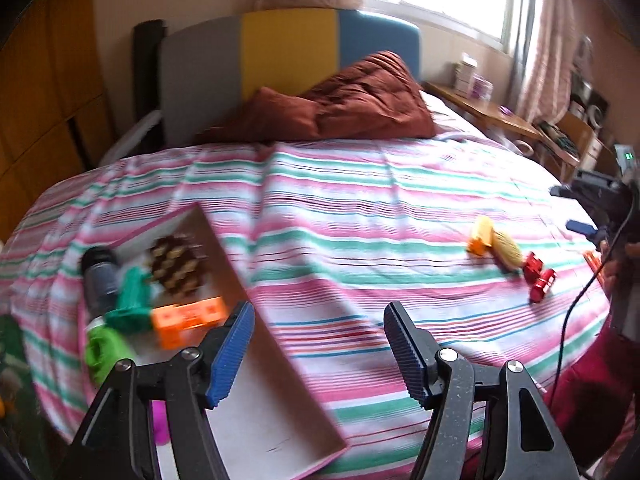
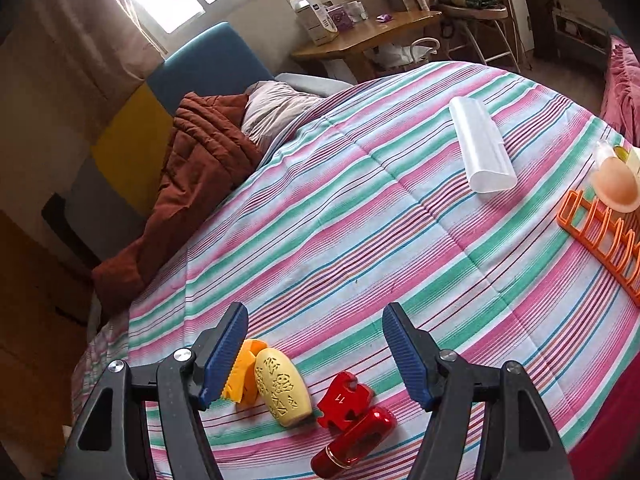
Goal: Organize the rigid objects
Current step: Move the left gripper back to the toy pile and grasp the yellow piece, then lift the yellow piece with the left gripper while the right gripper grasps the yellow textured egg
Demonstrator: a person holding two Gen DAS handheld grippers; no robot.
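A shallow cardboard box (image 1: 260, 420) lies on the striped bedspread at the left. It holds a brown pinecone-like piece (image 1: 178, 266), a green piece (image 1: 132, 300), an orange block (image 1: 188, 320) and a dark bottle (image 1: 100, 276). My left gripper (image 1: 319, 312) hangs open and empty above the box's right wall. Farther right lie a yellow-orange piece (image 1: 480, 236), a cream vase (image 1: 507, 254) and red parts (image 1: 538, 276). My right gripper (image 2: 315, 312) is open just above those: the yellow-orange piece (image 2: 248, 372), the cream vase (image 2: 284, 392), a flat red part (image 2: 344, 400) and a red cylinder (image 2: 356, 444).
A clear plastic tube (image 2: 480, 148), an orange rack (image 2: 604, 240) and a peach round object (image 2: 616, 188) lie on the bed's far side. A brown quilt (image 1: 360, 100) is heaped by the headboard. A wooden desk (image 2: 368, 36) stands beyond the bed.
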